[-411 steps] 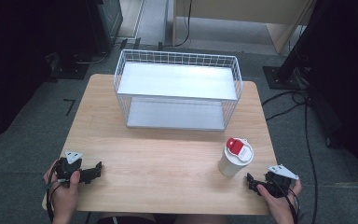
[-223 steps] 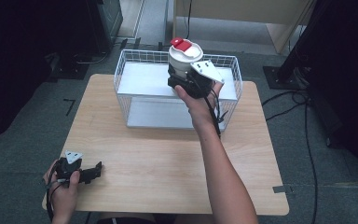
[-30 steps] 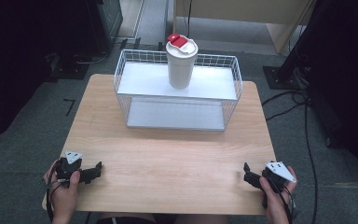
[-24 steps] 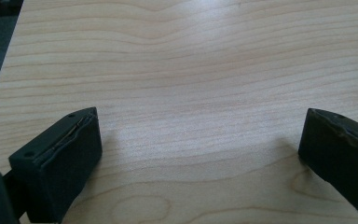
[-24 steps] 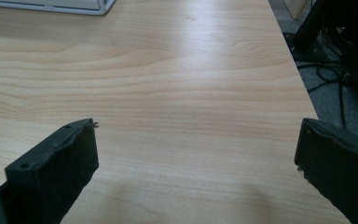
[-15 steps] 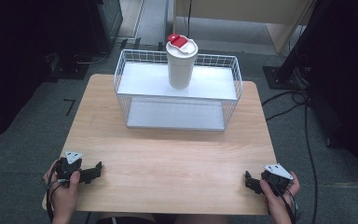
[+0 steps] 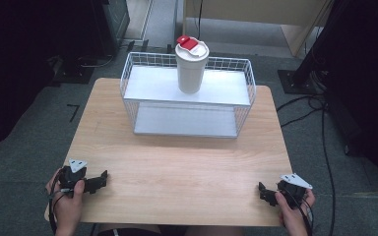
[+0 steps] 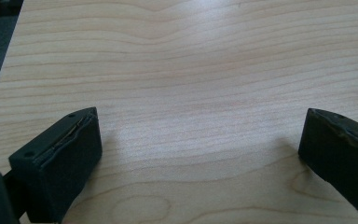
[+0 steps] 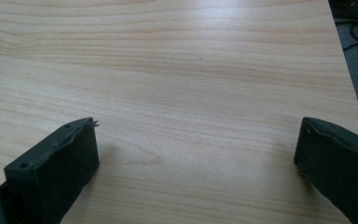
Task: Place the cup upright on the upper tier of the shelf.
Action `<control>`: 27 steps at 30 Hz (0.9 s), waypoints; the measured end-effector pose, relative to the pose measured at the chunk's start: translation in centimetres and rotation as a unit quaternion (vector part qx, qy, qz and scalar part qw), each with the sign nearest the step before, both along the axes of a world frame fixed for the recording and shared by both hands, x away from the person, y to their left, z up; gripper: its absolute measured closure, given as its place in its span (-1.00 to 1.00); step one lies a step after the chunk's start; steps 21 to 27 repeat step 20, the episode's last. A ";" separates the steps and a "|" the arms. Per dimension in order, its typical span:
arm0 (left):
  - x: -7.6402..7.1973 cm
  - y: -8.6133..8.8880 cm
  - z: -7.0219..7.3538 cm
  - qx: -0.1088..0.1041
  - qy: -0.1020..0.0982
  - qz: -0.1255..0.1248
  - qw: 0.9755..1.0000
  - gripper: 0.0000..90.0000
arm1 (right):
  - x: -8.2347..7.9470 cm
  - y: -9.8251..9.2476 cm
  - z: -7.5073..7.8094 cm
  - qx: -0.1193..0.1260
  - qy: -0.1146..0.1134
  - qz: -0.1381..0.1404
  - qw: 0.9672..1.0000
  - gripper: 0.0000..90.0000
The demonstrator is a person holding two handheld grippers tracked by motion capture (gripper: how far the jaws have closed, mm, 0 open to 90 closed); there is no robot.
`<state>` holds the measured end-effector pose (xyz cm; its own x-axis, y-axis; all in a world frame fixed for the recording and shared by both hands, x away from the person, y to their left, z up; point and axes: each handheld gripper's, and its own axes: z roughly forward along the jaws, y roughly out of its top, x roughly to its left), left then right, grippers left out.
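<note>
A white cup with a red-tabbed lid (image 7: pixel 191 67) stands upright on the top shelf of a white wire rack (image 7: pixel 142 87) at the back of the wooden table (image 7: pixel 177 157). My left gripper (image 7: pixel 98 181) rests at the table's front left corner, held in a hand, jaws wide apart over bare wood (image 8: pixel 200 135). At the front right corner my right gripper (image 7: pixel 264 192) lies low on the table, also open with nothing between its jaws (image 9: pixel 196 140).
The rack's lower shelf (image 7: pixel 184 121) holds nothing. Black stands and cables (image 7: pixel 320 105) sit on the grey floor to the right of the table, and dark equipment (image 7: pixel 108 24) stands at the back left.
The right hand has drawn its gripper slightly back and settled at the front right corner. The cup stays on the rack's top shelf. The left gripper has not moved.
</note>
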<state>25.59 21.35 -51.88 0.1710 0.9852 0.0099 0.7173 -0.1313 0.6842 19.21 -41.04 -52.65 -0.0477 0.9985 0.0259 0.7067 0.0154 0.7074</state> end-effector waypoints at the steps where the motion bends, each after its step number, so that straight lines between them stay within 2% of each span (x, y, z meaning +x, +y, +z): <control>1: 0.0 0.0 0.0 0.000 0.000 0.000 1.000 -1.00 | 0.0 0.0 0.0 0.000 0.000 0.000 1.000 -1.00; 27: 0.1 -0.1 0.0 0.000 0.001 0.001 1.000 -1.00 | 0.0 0.1 0.0 -0.001 -0.001 0.006 1.000 -1.00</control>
